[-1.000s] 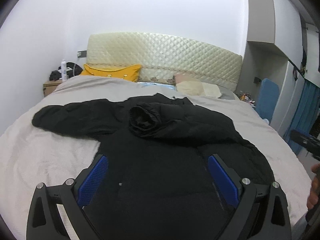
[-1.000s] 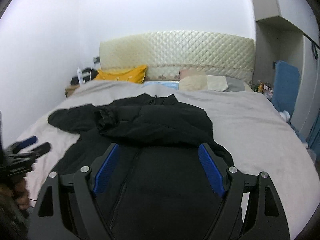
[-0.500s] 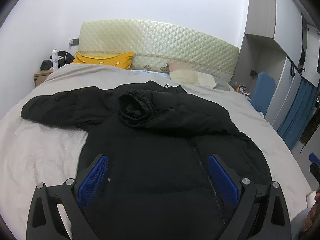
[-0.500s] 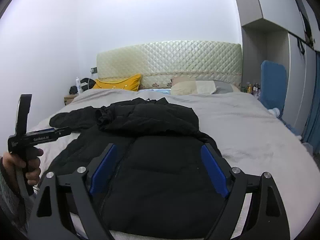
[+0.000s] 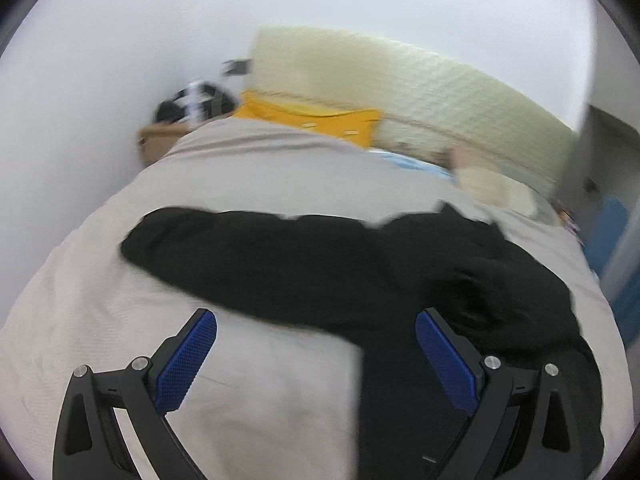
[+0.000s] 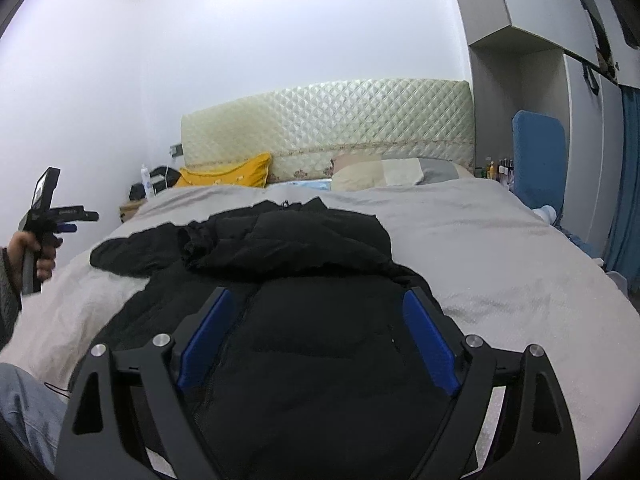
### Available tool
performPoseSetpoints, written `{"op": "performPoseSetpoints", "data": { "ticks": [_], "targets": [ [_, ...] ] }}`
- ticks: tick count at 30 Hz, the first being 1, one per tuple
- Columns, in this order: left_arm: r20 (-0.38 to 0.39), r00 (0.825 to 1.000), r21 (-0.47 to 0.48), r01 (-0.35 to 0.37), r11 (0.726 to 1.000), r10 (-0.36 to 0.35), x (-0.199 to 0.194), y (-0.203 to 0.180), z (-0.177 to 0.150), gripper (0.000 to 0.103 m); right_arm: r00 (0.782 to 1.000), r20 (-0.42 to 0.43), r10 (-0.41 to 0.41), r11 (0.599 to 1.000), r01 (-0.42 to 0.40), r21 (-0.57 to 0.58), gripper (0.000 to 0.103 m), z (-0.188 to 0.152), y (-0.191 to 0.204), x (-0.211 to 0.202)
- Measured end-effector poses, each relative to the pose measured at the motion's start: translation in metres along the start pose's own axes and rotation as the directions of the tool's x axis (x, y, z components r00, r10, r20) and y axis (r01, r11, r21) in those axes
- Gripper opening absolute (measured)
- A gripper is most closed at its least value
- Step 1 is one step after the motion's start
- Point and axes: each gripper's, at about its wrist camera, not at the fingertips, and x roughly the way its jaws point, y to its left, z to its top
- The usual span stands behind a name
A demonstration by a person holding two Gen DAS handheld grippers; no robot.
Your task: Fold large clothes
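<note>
A black puffer jacket [image 6: 304, 304] lies spread on the beige bed [image 6: 500, 264], front up, its right sleeve folded across the chest. Its left sleeve [image 5: 248, 248] stretches out to the left. My left gripper [image 5: 316, 344] is open and empty above the bed, with the sleeve just ahead of it; it also shows in the right wrist view [image 6: 60, 216], held in a hand at the far left. My right gripper [image 6: 316, 328] is open and empty above the jacket's lower front.
A quilted cream headboard [image 6: 328, 120] stands at the far end with a yellow pillow [image 6: 228, 172] and a beige pillow [image 6: 380, 172]. A wooden nightstand [image 5: 160, 140] is at the far left. A blue chair [image 6: 538, 156] and grey wardrobe stand on the right.
My left gripper has swung to the left, from over the jacket's body to the outstretched sleeve; its view is blurred by motion. My right gripper has barely moved.
</note>
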Motion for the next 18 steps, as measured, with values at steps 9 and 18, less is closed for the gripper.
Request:
{"op": "performPoseSetpoints", "data": {
  "ticks": [9,18],
  "targets": [
    [-0.097,0.990,-0.223,-0.119,0.968,0.099,0.098,0.146,0.006,0.100,0.998,-0.045,-0.040,0.999,0.039,-0.021,0.087,0.006,0.013,0.037],
    [-0.104,0.994,-0.471,-0.009,0.882,-0.046,0.191,0.224,-0.011,0.098,0.991,-0.133,-0.027,0.999,0.023,-0.026,0.087,0.006,0.028,0.086]
  ]
}}
